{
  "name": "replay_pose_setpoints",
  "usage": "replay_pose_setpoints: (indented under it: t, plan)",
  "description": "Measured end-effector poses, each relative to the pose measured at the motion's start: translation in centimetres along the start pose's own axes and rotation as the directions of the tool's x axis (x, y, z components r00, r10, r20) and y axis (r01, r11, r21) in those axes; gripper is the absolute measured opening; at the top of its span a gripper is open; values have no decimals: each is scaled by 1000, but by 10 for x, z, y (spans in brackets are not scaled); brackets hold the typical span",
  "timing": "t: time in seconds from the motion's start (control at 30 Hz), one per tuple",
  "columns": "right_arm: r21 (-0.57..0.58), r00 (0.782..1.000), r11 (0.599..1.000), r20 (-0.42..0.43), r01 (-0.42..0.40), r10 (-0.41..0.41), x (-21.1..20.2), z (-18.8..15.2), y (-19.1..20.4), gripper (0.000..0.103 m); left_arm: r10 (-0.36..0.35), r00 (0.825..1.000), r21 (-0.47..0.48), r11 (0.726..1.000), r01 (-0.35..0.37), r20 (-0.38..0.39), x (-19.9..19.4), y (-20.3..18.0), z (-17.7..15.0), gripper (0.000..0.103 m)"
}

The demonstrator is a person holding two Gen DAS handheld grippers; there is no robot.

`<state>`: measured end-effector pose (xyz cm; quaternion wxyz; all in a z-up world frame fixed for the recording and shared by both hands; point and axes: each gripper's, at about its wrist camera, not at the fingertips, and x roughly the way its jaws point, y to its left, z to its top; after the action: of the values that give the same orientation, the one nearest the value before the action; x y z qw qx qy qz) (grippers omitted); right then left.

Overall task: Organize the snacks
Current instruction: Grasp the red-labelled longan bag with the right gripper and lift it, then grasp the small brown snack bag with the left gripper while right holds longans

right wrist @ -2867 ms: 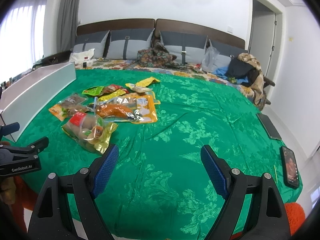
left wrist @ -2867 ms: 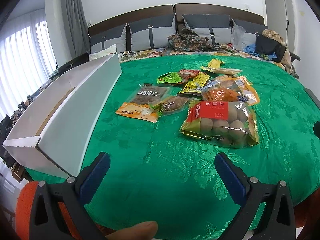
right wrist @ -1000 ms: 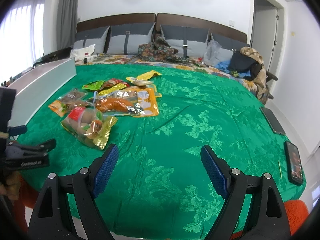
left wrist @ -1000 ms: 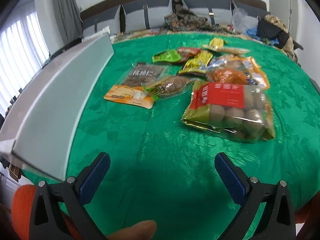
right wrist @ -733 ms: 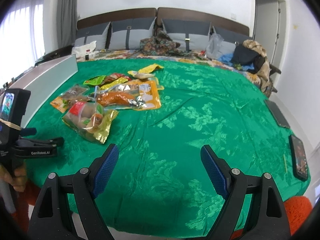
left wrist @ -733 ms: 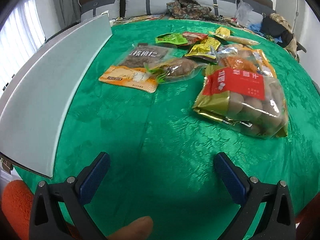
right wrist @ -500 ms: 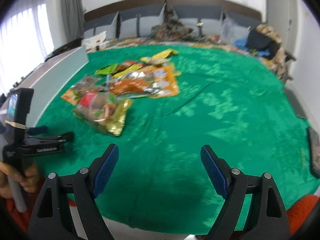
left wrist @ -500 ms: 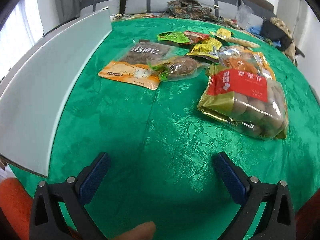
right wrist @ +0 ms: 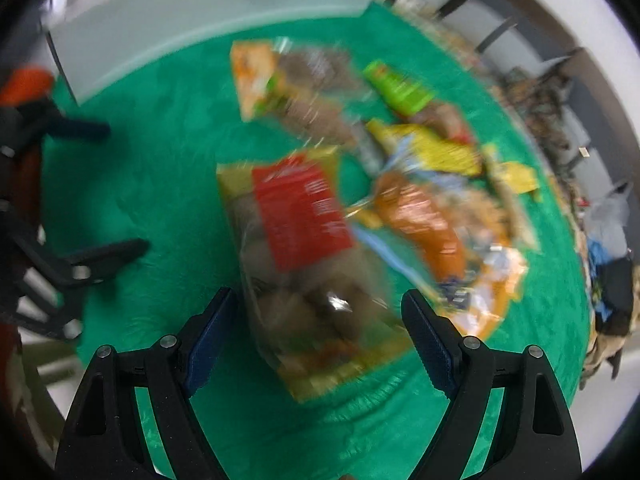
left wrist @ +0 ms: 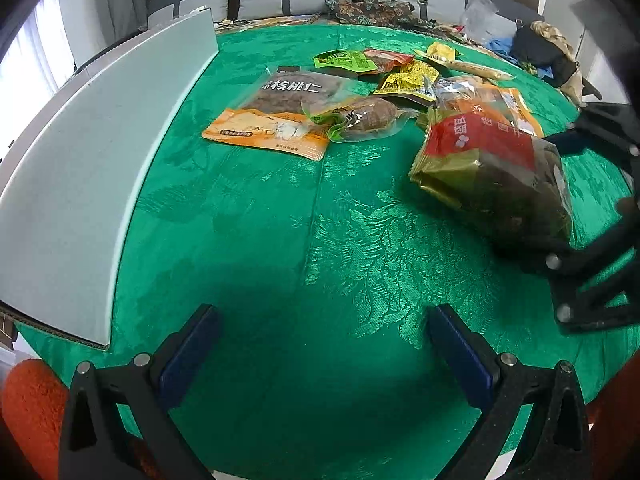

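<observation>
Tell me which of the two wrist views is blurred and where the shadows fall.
Right wrist view: motion-smeared, print on the red-label bag unreadable, right gripper itself sharp. Left wrist view: crisp, characters legible on the walnut pack; dark shadow on the green cloth between the left gripper fingers.

Left gripper (left wrist: pixel 322 344) and right gripper (right wrist: pixel 320 330): black plastic frames, 2 fingers each, lined with blue ribbed pads (right wrist: pixel 208 330). Silver screw heads seen at finger pivots. Orange sleeve (left wrist: pixel 28 404) worn.
</observation>
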<state>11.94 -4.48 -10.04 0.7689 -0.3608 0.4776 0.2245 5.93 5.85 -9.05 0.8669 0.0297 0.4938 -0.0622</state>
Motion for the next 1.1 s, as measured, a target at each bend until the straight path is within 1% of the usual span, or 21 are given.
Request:
replay_pose_setpoints:
  t: [0.03, 0.07, 0.13, 0.2, 0.23, 0.27, 0.3, 0.33, 0.37, 0.47, 0.53, 0.63, 0.7, 0.77, 0.83, 0.87, 0.93, 1.0, 1.03, 1.07, 1.1]
  plan:
    - [11, 1000, 1000, 8, -6, 6, 1, 0, -2, 87, 0, 1000, 1, 1000, 0, 2, 0, 0, 0, 103]
    - [50, 999, 998, 5, -40, 40, 1, 3, -7, 87, -1, 1000, 1, 1000, 1, 3, 0, 0, -1, 103]
    - [169, 993, 980, -28, -108, 114, 6, 4, -24, 87, 0, 1000, 0, 1000, 0, 4, 0, 0, 0, 103]
    - [285, 984, 944, -9, -167, 177, 6, -3, -40, 84, 1, 1000, -3, 1000, -1, 5, 0, 0, 0, 103]
    - [317, 982, 931, 0, -181, 191, 6, -6, -45, 82, 2, 1000, -4, 1000, -2, 6, 0, 0, 0, 103]
    - [369, 977, 906, 23, -205, 212, 4, -13, -52, 79, 2, 1000, -5, 1000, -2, 7, 0, 0, 0, 103]
    - [406, 974, 887, 38, -218, 223, 1, -19, -58, 77, 2, 1000, -6, 1000, -2, 8, 0, 0, 0, 103]
    - [448, 972, 863, 60, -231, 229, -1, -26, -65, 71, 3, 1000, -6, 1000, -3, 8, 0, 0, 0, 103]
    - [490, 969, 837, 87, -243, 230, -5, -35, -72, 70, 3, 1000, -7, 1000, -3, 10, 0, 0, 0, 103]
    - [597, 971, 766, 133, -240, 200, -18, -66, -90, 70, 5, 1000, -12, 1000, -5, 16, 0, 0, 0, 103]
    - [666, 978, 716, 160, -209, 137, -29, -88, -105, 70, 6, 1000, -15, 1000, -6, 19, 1, 0, 1, 103]
    - [772, 988, 628, 150, -94, -37, -54, -125, -124, 70, 7, 1000, -18, 1000, -7, 22, 1, 0, 1, 103]
    - [807, 986, 590, 103, -5, -133, -55, -144, -133, 71, 7, 1000, -18, 1000, -7, 24, 2, 0, 2, 103]
    - [814, 989, 580, 63, 26, -132, -41, -155, -136, 73, 6, 1000, -16, 1000, -5, 26, 2, 0, 2, 103]
    - [829, 994, 559, 59, 1, -89, -26, -173, -135, 77, 2, 1000, -11, 1000, -2, 26, 2, -1, 2, 103]
    - [830, 989, 557, 81, 0, -120, -26, -177, -132, 77, -1, 1000, -9, 1000, 2, 22, 2, 0, 2, 103]
    - [836, 985, 548, 96, -1, -144, -30, -180, -130, 79, -11, 1000, -14, 1000, 11, 10, 2, 1, 4, 103]
    - [842, 985, 539, 79, 17, -154, -28, -181, -129, 80, -57, 998, -30, 998, 56, -12, 2, 4, 12, 103]
    - [843, 986, 538, 63, 29, -151, -26, -182, -129, 80, -95, 995, -36, 995, 94, -23, 3, 6, 19, 103]
    - [846, 990, 532, 55, 24, -133, -18, -181, -129, 81, -121, 992, -29, 992, 120, -25, 2, 6, 27, 103]
    - [846, 987, 533, 68, 19, -144, -15, -183, -120, 81, -139, 990, 4, 990, 139, -19, 0, 4, 40, 103]
